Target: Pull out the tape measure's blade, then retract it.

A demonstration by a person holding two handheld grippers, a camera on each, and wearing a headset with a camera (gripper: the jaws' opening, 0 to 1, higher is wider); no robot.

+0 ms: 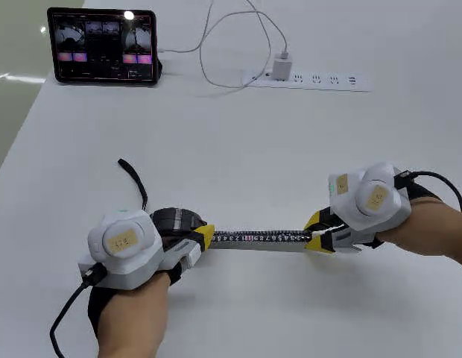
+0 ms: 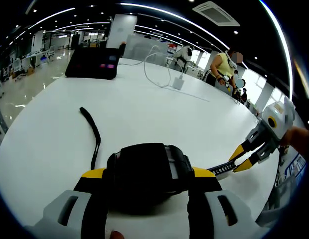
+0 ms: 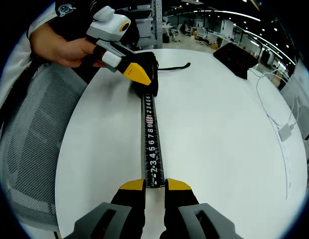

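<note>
The black tape measure case point(image 1: 176, 222) sits on the white table, clamped between the yellow-tipped jaws of my left gripper point(image 1: 197, 239). In the left gripper view the case point(image 2: 147, 172) bulges between the jaws. Its black blade point(image 1: 261, 238) with white numbers stretches right across the table to my right gripper point(image 1: 320, 233), which is shut on the blade's end. In the right gripper view the blade point(image 3: 151, 144) runs straight from the right gripper point(image 3: 155, 185) to the case point(image 3: 148, 67). A black wrist strap point(image 1: 134, 179) trails from the case.
A tablet point(image 1: 102, 45) with a lit screen stands at the table's far left. A white power strip point(image 1: 309, 78) with a charger and cables lies at the far middle. A mesh chair point(image 3: 37, 144) stands by the table's near edge. People stand in the background.
</note>
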